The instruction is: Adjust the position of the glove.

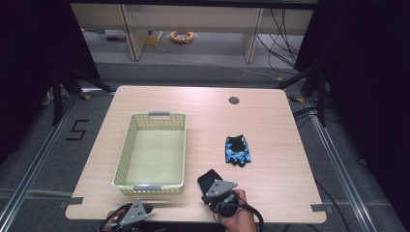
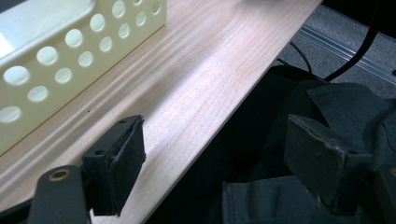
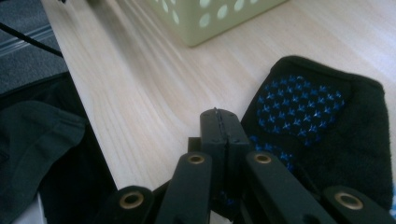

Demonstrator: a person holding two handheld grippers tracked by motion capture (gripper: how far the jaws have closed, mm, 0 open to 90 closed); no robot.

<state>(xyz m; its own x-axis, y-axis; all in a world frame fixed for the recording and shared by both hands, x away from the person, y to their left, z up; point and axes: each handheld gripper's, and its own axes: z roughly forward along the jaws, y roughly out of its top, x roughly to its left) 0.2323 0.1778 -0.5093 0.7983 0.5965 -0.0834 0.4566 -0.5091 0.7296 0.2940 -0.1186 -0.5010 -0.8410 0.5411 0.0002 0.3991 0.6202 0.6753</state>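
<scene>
A black glove [image 1: 211, 176] with blue dots on its palm [image 3: 322, 121] lies near the table's front edge, right of the basket. My right gripper [image 1: 209, 186] [image 3: 219, 121] rests at the glove's near side with its jaws pressed together; the glove runs under and beside them, and I see no fabric between the pads. A second glove [image 1: 238, 150], blue-patterned and black, lies flat farther back toward the right. My left gripper [image 1: 145, 209] [image 2: 219, 140] hangs over the table's front edge, open, with nothing between its jaws.
A pale yellow perforated basket [image 1: 126, 145] [image 2: 70, 51] [image 3: 210, 18] stands left of centre on the wooden table [image 1: 203, 106]. A round cable hole [image 1: 234, 100] sits at the back right. Dark clothing [image 2: 345, 107] lies below the front edge.
</scene>
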